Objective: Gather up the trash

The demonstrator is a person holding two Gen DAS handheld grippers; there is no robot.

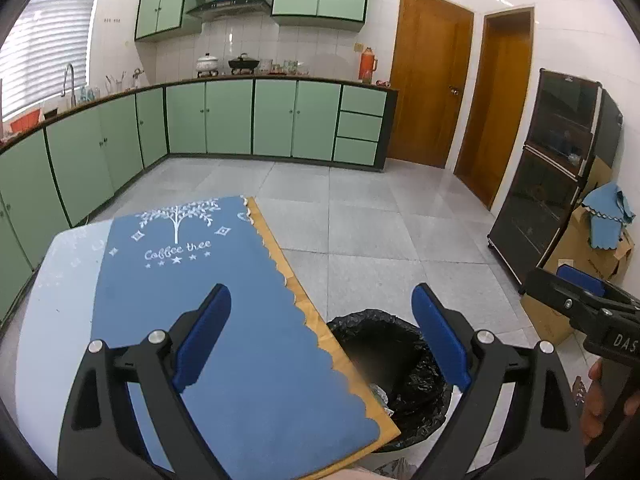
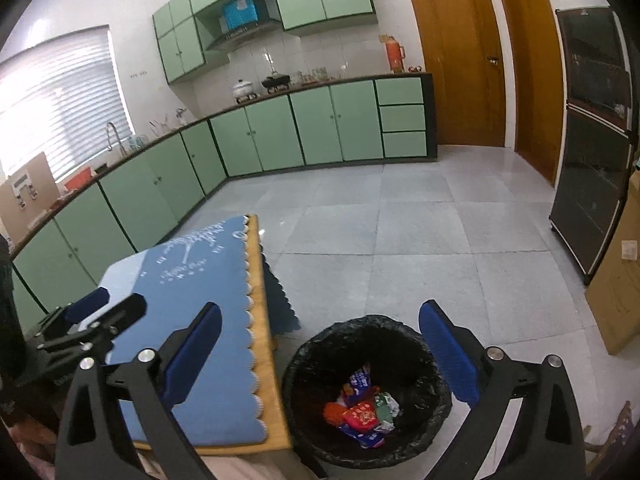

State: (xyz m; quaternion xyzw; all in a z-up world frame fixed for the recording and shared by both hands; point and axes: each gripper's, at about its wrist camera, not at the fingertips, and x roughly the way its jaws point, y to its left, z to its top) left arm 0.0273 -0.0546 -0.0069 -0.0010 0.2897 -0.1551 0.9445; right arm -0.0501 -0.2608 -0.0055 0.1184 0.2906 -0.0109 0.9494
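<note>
A bin lined with a black bag (image 2: 366, 396) stands on the floor beside the table and holds several coloured wrappers (image 2: 362, 412). My right gripper (image 2: 320, 354) is open and empty above the bin's left rim. My left gripper (image 1: 322, 336) is open and empty above the table's right edge, with the bin (image 1: 390, 372) below it. The blue mat (image 1: 224, 312) on the wooden table (image 1: 288, 272) carries no trash that I can see. The right gripper also shows in the left wrist view (image 1: 584, 300), and the left gripper shows in the right wrist view (image 2: 96, 312).
Green kitchen cabinets (image 2: 280, 132) run along the left and far walls. A dark glass cabinet (image 2: 596, 128) and cardboard boxes (image 1: 592, 256) stand on the right. Two wooden doors (image 1: 432, 80) are at the back. Grey tiled floor (image 2: 400, 232) lies between.
</note>
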